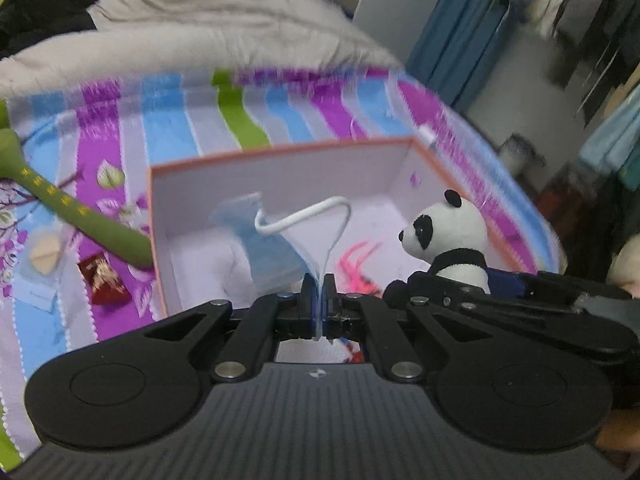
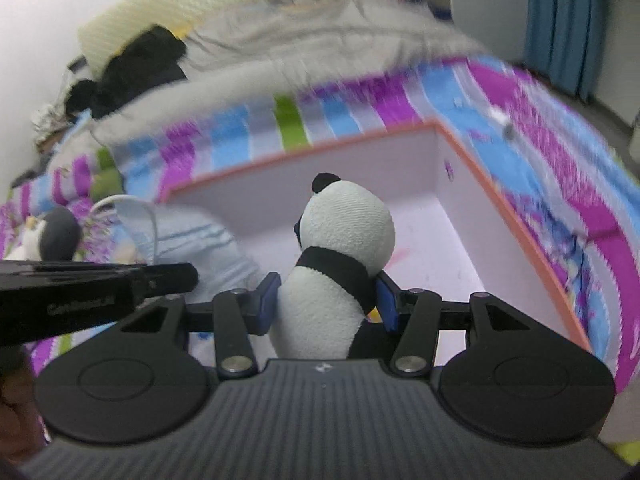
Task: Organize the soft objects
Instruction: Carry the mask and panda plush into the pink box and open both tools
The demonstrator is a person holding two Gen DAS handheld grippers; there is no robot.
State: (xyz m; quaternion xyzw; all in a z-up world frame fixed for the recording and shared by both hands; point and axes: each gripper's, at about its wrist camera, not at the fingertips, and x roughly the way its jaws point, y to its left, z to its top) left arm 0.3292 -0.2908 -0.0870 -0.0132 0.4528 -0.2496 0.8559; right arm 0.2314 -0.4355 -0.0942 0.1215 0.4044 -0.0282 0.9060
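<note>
My left gripper (image 1: 319, 294) is shut on a light blue face mask (image 1: 272, 248) with a white ear loop, held over an open pink-rimmed box (image 1: 280, 150). My right gripper (image 2: 326, 300) is shut on a panda plush (image 2: 340, 256), upright over the same box (image 2: 520, 216). The panda also shows in the left wrist view (image 1: 448, 236), at the right, held by the right gripper (image 1: 460, 292). The mask (image 2: 192, 240) and the left gripper body (image 2: 92, 284) show at the left of the right wrist view. Something pink (image 1: 356, 264) lies inside the box.
The box sits on a striped purple, blue and green bedspread (image 1: 180, 120). A green plush limb (image 1: 80, 216), a small red item (image 1: 105, 278) and a packet (image 1: 42, 260) lie left of it. A penguin-like plush (image 2: 52, 236) lies far left. A grey blanket (image 1: 200, 32) and dark clothes (image 2: 140, 64) lie behind.
</note>
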